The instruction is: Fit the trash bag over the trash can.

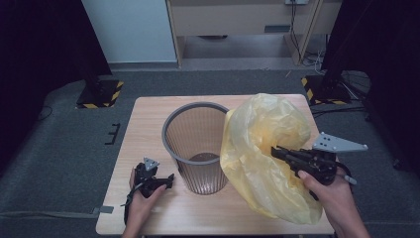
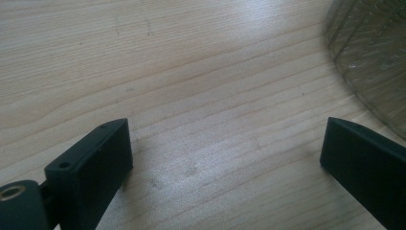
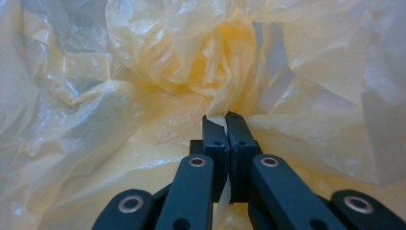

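— Wooden table (image 1: 148, 116) is holding a bin (image 1: 195, 146). Where's the bag?

— Yellow bag (image 1: 262, 148) is puffing up right of it (light, floppy, slippery). Right gripper (image 3: 225, 120) is pinching its crinkly edge; left gripper (image 2: 225, 143) is resting wide open.

a lab: black curtains (image 1: 34, 59), hazard-striped stand bases (image 1: 100, 94), grey carpet (image 1: 59, 158).
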Tool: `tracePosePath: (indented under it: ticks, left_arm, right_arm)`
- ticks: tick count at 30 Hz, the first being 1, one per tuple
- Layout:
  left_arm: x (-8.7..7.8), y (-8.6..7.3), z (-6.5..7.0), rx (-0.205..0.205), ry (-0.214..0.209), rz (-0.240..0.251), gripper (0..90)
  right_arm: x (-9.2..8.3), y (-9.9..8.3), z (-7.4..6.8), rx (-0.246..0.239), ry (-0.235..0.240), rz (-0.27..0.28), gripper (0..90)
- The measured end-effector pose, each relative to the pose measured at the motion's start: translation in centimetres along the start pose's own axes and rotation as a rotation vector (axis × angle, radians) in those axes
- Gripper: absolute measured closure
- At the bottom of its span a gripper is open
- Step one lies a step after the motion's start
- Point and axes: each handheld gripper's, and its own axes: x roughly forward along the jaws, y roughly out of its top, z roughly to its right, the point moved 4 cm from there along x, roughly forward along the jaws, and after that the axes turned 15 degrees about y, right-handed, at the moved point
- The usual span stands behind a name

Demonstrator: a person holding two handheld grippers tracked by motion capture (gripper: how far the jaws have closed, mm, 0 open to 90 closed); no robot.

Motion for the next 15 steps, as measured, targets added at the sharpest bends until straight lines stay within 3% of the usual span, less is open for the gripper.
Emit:
tracePosePath:
  ticks: [15]
  left_arm:
    - [0.0, 0.0, 0.0, 0.000, 0.000, 0.000, 3.2]
  right_arm:
    - [4.3, 4.3, -1.2, -0.034, 0.031, -0.049, 89.1]
